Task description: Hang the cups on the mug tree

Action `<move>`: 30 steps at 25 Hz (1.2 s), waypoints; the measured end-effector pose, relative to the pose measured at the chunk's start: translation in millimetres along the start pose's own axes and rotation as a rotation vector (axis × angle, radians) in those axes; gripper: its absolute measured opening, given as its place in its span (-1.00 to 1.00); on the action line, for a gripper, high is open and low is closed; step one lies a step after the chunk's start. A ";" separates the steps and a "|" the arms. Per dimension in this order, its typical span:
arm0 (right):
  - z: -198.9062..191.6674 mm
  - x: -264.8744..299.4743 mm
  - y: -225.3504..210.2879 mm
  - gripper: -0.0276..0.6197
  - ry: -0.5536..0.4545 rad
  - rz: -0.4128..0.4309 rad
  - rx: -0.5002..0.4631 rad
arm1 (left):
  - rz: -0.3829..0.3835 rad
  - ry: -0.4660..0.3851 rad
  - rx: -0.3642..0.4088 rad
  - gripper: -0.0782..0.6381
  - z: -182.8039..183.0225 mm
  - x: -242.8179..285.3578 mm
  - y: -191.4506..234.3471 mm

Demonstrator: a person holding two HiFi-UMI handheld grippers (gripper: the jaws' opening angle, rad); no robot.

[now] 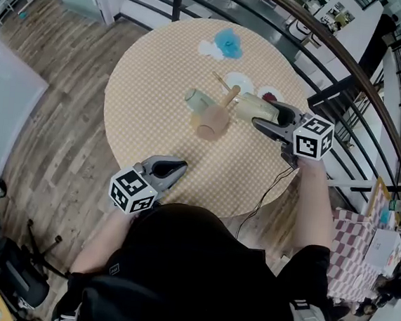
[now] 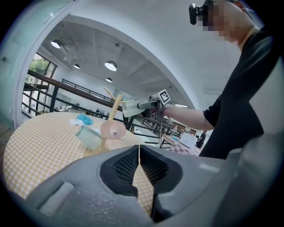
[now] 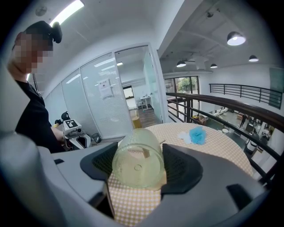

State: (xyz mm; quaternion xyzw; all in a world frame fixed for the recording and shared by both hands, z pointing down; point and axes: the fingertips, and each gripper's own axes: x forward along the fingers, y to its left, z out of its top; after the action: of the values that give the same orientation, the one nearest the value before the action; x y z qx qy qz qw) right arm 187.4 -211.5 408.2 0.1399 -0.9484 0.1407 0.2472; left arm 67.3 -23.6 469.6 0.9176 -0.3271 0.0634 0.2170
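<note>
A wooden mug tree (image 1: 224, 102) stands in the middle of the round checked table (image 1: 152, 81). A pink cup (image 1: 212, 125) hangs on its near side and a pale green cup (image 1: 196, 98) on its left. My right gripper (image 1: 262, 118) is shut on a clear yellowish cup (image 1: 252, 106), held on its side just right of the tree. In the right gripper view that cup (image 3: 137, 162) fills the gap between the pads. My left gripper (image 1: 181, 167) is shut and empty at the table's near edge. From there the tree (image 2: 114, 108) and pink cup (image 2: 112, 130) stand ahead.
A blue crumpled thing (image 1: 228, 42) on a white patch lies at the table's far side. A white saucer (image 1: 239, 81) and a small reddish dish (image 1: 269, 94) sit behind the tree. A black railing (image 1: 350, 72) curves round the right. A cable (image 1: 268, 191) hangs off the table's near right edge.
</note>
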 end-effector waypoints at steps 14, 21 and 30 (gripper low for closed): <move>0.2 13.6 3.7 0.09 -0.014 0.018 0.026 | 0.022 0.002 -0.014 -0.76 -8.2 -3.8 0.9; 4.5 9.1 0.1 0.09 -0.049 0.000 0.052 | 0.027 0.000 -0.015 -0.76 -9.4 -5.1 -2.1; 14.6 3.9 0.6 0.13 -0.114 -0.011 0.080 | 0.026 0.000 -0.019 -0.76 -14.1 -9.6 -3.2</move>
State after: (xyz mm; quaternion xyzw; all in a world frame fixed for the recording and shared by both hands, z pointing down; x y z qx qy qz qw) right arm 177.7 -216.6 397.8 0.1626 -0.9539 0.1688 0.1876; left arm 62.2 -9.7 478.6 0.9111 -0.3394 0.0630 0.2250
